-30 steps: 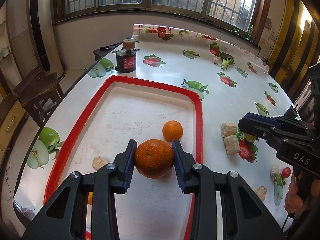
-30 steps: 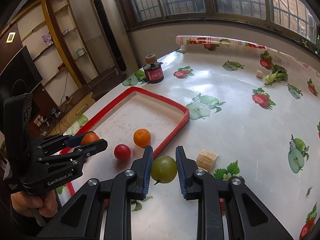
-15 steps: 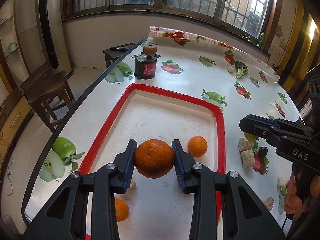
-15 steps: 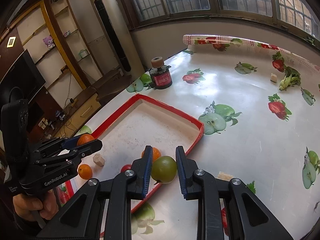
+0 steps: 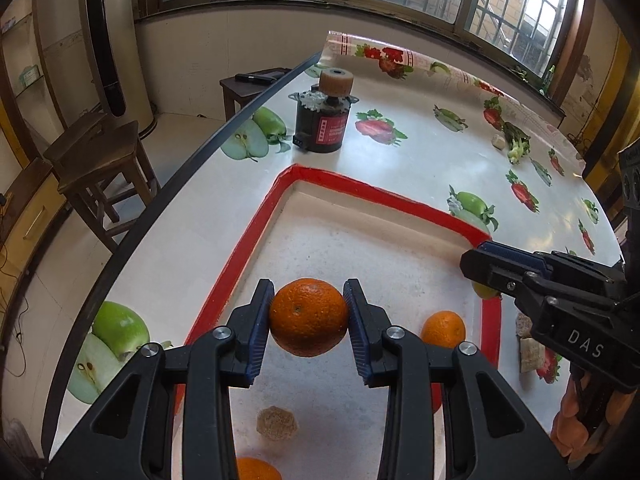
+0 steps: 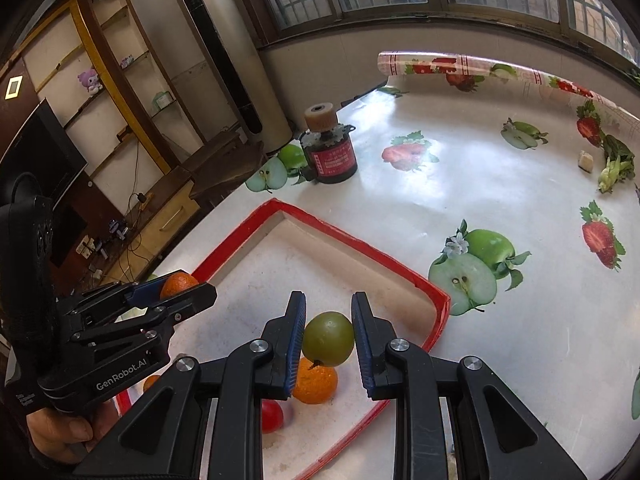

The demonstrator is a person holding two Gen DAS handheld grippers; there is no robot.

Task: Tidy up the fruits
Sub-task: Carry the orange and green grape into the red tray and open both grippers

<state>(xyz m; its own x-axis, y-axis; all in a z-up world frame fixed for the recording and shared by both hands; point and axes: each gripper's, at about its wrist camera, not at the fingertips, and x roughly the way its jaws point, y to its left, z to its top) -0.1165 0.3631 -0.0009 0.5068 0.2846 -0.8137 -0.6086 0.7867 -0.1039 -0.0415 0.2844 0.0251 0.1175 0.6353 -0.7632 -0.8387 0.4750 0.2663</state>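
Orange (image 5: 308,316) clamped in left hand-held gripper (image 5: 308,322), green fruit (image 6: 328,339) clamped in right hand-held gripper (image 6: 328,340), over red-rimmed tray (image 5: 360,192)

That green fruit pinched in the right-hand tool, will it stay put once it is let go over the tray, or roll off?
The green fruit looks round and smooth, so it will probably roll a little. The red-rimmed tray has a raised edge that should stop it. An orange lies just below, so it may bump that. The right gripper leaves it undented: likely firm.
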